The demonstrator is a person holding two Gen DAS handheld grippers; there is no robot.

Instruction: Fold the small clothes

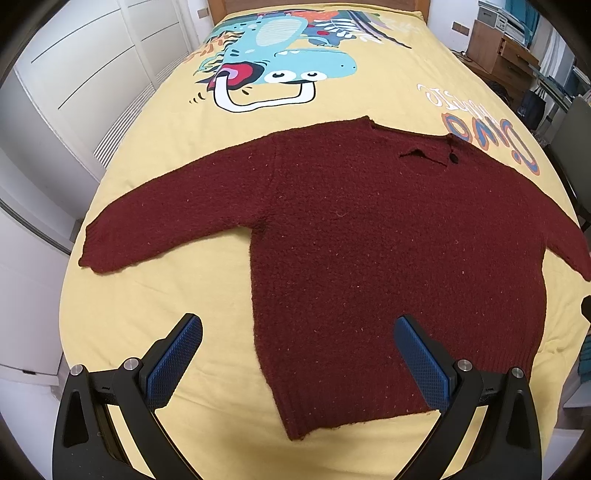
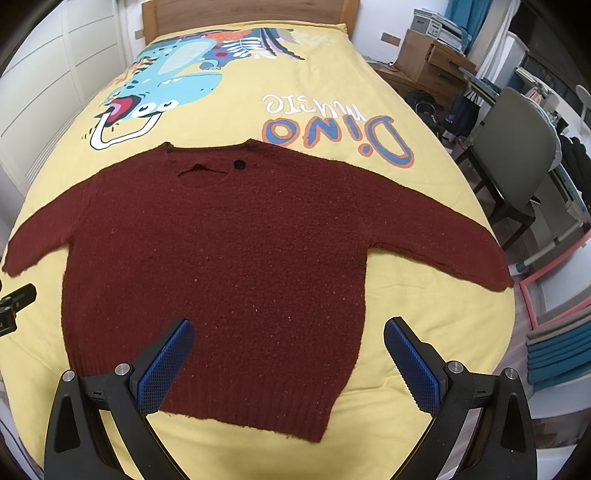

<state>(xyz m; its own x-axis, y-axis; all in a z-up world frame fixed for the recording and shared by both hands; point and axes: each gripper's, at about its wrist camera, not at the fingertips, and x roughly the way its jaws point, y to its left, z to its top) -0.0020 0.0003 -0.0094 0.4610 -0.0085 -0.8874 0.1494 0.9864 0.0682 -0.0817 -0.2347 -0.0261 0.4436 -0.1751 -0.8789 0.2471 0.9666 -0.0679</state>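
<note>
Left gripper [image 1: 297, 350] stood with jaws spread wide, nothing between them, blue pads [image 1: 173, 363] hanging over the sweater's lower left corner and bare sheet. Right gripper [image 2: 288, 354] likewise gaped wide and empty, above the hem on the lower right side. The maroon sweater [image 1: 388, 258] lay flat and face up on the yellow bedspread [image 2: 417, 373], both sleeves stretched out sideways, neckline with its dark button [image 2: 240, 163] pointing toward the headboard [image 2: 243, 13]. Ribbed hem [image 2: 251, 417] ran near the bed's foot edge, with a strip of bare sheet below it. Right cuff [image 2: 495, 280] reached the bed's side edge; left cuff [image 1: 96, 254] ended close to the opposite edge. Open sheet with dinosaur print [image 1: 273, 62] lay beyond the collar. A grey chair [image 2: 517, 155] stood off the right side.
</note>
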